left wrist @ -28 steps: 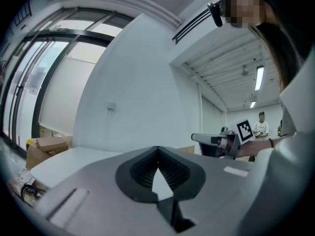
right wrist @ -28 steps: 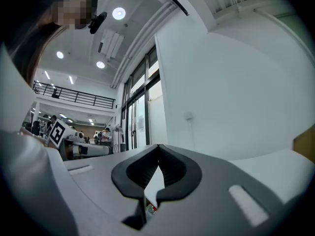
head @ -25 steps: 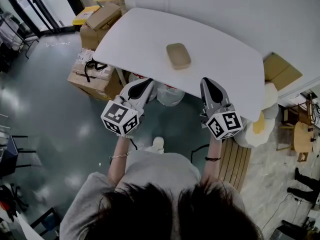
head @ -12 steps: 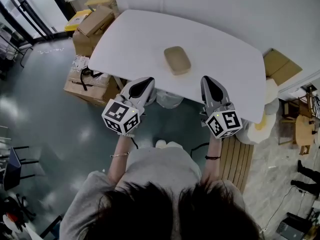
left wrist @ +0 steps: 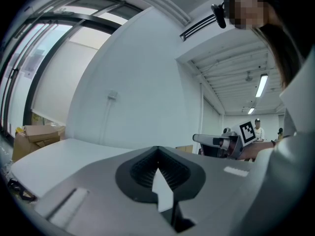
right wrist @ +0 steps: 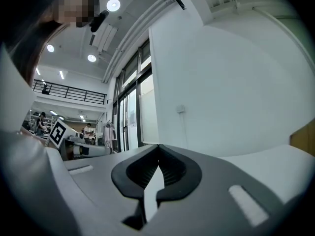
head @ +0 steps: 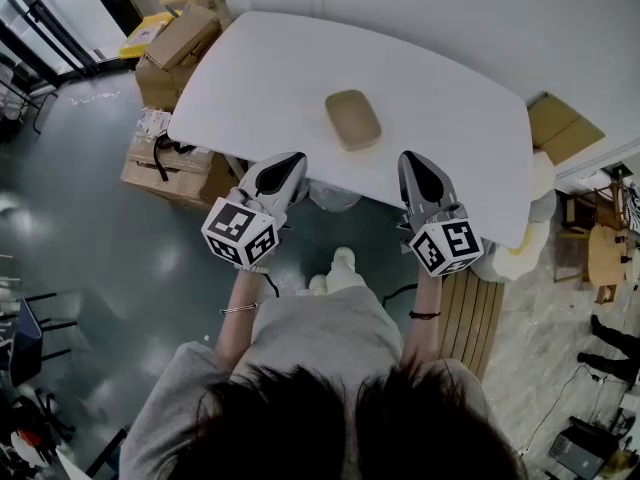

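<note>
The tan block [head: 352,119] lies mid-table [head: 250,68], at upper centre of the head view, its long axis slanting upper left to lower right. Left gripper [head: 296,157] and right gripper [head: 409,157] hover below it, about equally near, both closed and empty.
</note>
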